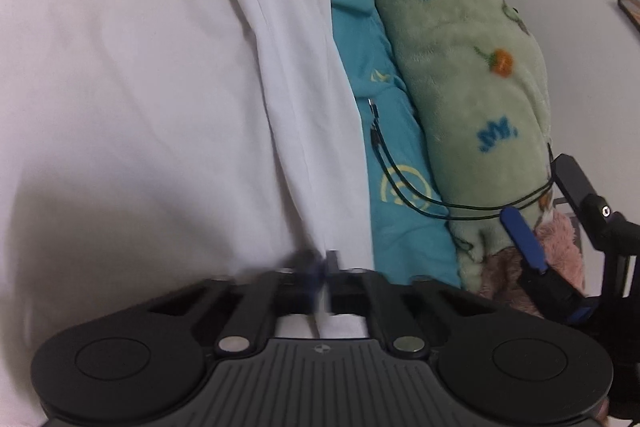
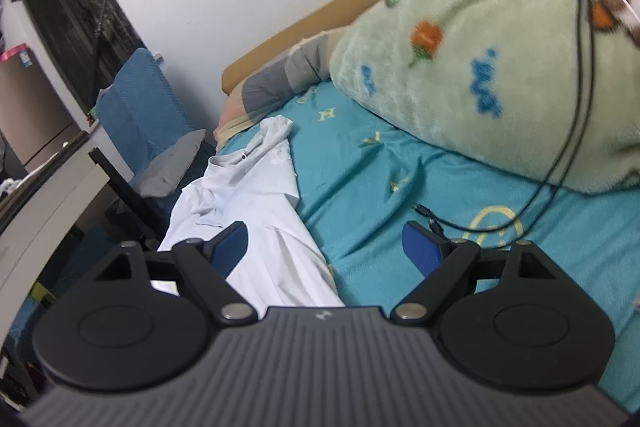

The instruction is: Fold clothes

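The folding seems only at its start: the white shirt point(image 2: 256, 195) lies crumpled at the lower left on the bed point(image 2: 360, 163), the left hand-held gripper point(image 1: 322, 267) clenched on its fabric, the right hand-held gripper point(image 2: 326, 247) released above it.

Teal bedsheet point(image 2: 400, 163) under everything. Green fleece blanket point(image 2: 500, 67), bunched, lies on it by the wall. Black cable point(image 2: 560, 163) trails off blanket onto sheet. Tan headboard point(image 2: 304, 27) behind; blue chair point(image 2: 140, 99) and grey cushion point(image 2: 172, 167) beside bed.
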`<state>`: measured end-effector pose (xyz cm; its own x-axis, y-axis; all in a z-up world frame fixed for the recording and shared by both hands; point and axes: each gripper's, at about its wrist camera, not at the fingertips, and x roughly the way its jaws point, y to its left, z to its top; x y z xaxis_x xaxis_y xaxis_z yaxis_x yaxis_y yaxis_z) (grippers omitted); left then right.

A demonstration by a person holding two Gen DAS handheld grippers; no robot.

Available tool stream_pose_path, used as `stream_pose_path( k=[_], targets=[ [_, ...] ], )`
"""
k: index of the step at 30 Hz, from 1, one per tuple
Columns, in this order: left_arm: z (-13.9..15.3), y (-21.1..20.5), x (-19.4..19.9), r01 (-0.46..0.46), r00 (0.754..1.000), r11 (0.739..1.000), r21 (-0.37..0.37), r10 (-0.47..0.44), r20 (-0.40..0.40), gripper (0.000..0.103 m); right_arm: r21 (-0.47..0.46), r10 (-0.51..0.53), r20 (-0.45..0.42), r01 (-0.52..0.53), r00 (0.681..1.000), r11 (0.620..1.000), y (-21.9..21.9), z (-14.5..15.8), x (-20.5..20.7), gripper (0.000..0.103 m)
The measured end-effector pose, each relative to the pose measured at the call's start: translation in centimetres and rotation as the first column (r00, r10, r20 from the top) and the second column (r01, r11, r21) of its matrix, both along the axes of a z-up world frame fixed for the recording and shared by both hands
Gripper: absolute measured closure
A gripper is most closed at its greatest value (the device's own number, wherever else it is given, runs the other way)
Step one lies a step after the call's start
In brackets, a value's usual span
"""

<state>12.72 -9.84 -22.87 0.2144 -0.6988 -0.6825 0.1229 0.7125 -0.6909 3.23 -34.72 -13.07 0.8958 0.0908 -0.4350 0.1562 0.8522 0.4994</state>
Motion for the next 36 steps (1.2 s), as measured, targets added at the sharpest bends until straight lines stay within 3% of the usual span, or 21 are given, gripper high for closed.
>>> stream_pose_path(
  k=[3,6,9,12,16,21,23,25,28,31,36],
  targets=[
    [2.3,1.0,-0.6,-0.019,0.997,1.000,-0.005,0.019,0.073,0.102,-0.016,-0.015,0.013,0.015,1.000,1.000,0.3,0.1,0.0,0.017],
    [5.0,2.7,-2.1,-0.036,0.996,0.999,-0.040,0.039,0.078,0.102,-0.009,-0.024,0.014,0.024,1.000,1.000,0.2,0.1,-0.1,0.017],
    [7.1,5.1,-3.5,-0.063,0.994,0.998,-0.014,0.064,0.094,0.102,-0.018,-0.020,0.019,0.020,1.000,1.000,0.5,0.3,-0.3,0.017],
    [7.1,8.5,-3.8,-0.142,0.989,0.987,0.068,0.140,0.042,0.102,-0.041,-0.012,0.026,0.014,1.000,0.999,1.1,0.5,-0.5,0.017],
    [5.5,10.8,-3.8,-0.215,0.975,0.952,0.220,0.222,-0.009,0.102,-0.071,-0.021,0.071,0.026,0.997,0.997,1.8,1.2,-1.1,0.017],
    [4.8,8.6,-3.5,-0.157,0.987,0.932,0.328,0.162,0.014,0.100,-0.100,0.019,0.080,-0.011,0.997,0.995,2.7,1.6,-1.4,0.017],
    [5.3,7.6,-3.5,-0.142,0.990,0.925,0.352,0.134,0.048,0.088,-0.111,0.041,0.078,-0.032,0.996,0.993,3.1,1.7,-1.5,0.017],
    [6.1,7.2,-3.5,-0.142,0.989,0.926,0.350,0.120,0.085,0.067,-0.116,0.058,0.080,-0.048,0.995,0.992,3.4,1.9,-1.6,0.017],
    [7.4,6.9,-3.6,-0.148,0.985,0.931,0.334,0.107,0.137,0.053,-0.117,0.083,0.089,-0.073,0.993,0.991,4.0,2.2,-2.0,0.017],
    [8.7,7.2,-3.0,-0.176,0.976,0.933,0.315,0.123,0.182,0.046,-0.129,0.103,0.086,-0.091,0.991,0.987,4.8,2.3,-2.0,0.017],
    [10.7,9.0,1.5,-0.289,0.946,0.922,0.260,0.233,0.224,0.035,-0.161,0.138,0.072,-0.125,0.988,0.979,6.3,2.0,-1.1,0.017]
  ],
)
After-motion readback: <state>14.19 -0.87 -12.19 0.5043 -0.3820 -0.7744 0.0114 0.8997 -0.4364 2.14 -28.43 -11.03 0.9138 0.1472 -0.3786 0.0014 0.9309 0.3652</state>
